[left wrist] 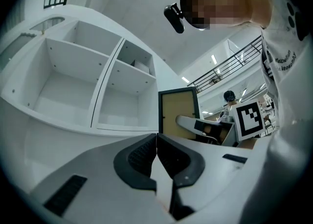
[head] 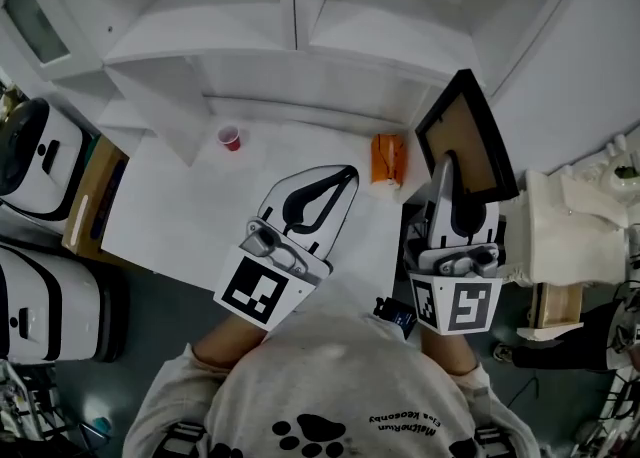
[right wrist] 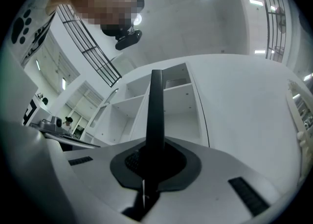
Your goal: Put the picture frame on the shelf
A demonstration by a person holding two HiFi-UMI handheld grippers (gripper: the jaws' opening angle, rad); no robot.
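Clamped in right gripper point(right wrist: 155, 162): picture frame point(right wrist: 156, 105), edge-on, straight ahead of the jaws, shelf point(right wrist: 181, 105) beyond. Likely light, stiff, smooth-rimmed, perhaps fragile; best pinched mid-rim. Left gripper point(left wrist: 156, 154) closed on nothing

The shelf point(head: 300, 56) stands behind the counter point(head: 190, 206). On the counter, a cup point(head: 230, 137) sits at the back left, near the shelf, and a packet point(head: 387, 159) at the back right. The left gripper point(head: 340, 176) hangs over the counter's middle. The right gripper point(head: 450, 171), to its right, has its jaws clamped on the picture frame point(head: 470, 136), just right of the packet, before the shelf
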